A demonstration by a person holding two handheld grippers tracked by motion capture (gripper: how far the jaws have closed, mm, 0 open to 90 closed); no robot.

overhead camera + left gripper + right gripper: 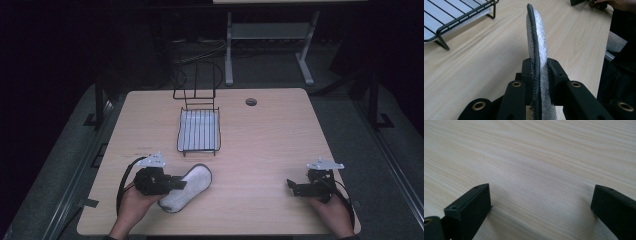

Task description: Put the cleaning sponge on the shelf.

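Item: a white insole-shaped pad (187,187), or a flat slipper sole; you cannot tell which. Fuzzy white face, thin black edging along one side, seen close in the left gripper view (537,45).
Item position: near edge of the worktop (260,150), left of centre, just in front of the wire rack. In the high view its toe end points up and right; whether its lower end touches the wood is not clear.
Item attitude: in the left gripper view it stands on edge between the jaws and curves slightly away from the camera.
Left hand-held gripper (177,184): your jaws are clamped on the pad's heel end, black edging against one pad, white fleece against the other (540,75).
Left hand (135,202): wrapped around the gripper body from below, cable looping at its left.
Right hand-held gripper (291,186): jaws spread wide apart (541,202), nothing between them, bare wood grain beneath. It sits near the right edge, well apart from the pad.
Right hand (330,210): holding the gripper body at the near right corner.
Wire rack (198,130): black wire tray with a white liner, upright wire loops at its far end; its corner shows in the left gripper view (454,17).
Writing: a faint mark on the worktop left of the rack, too small to read.
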